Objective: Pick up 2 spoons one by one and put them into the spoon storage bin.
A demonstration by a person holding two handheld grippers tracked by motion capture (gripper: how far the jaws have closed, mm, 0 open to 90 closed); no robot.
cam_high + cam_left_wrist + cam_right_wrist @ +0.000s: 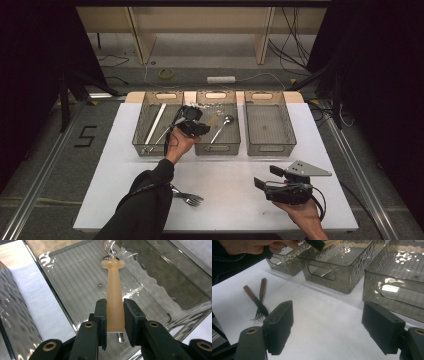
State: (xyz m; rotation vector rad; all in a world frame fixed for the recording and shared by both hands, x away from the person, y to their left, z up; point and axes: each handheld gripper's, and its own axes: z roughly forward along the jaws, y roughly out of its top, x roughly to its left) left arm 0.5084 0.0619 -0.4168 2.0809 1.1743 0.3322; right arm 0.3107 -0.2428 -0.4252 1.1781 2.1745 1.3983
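Observation:
My left gripper (203,128) hovers over the middle smoky bin (217,148) at the back of the table. It is shut on the beige handle (114,297) of a utensil whose clear head (111,245) points away over the bin's ribbed floor (75,277). In the high view the beige handle (214,120) pokes out to the right of the jaws. My right gripper (267,176) rests low at the front right of the white table, jaws wide apart with nothing between them (328,317).
A metal spoon (223,127) lies in the middle bin. The left bin (145,145) holds a white stick (155,122) and metal utensils. The right bin (270,148) looks bare inside. Two wooden-handled forks (187,197) (258,300) lie near the table's front edge.

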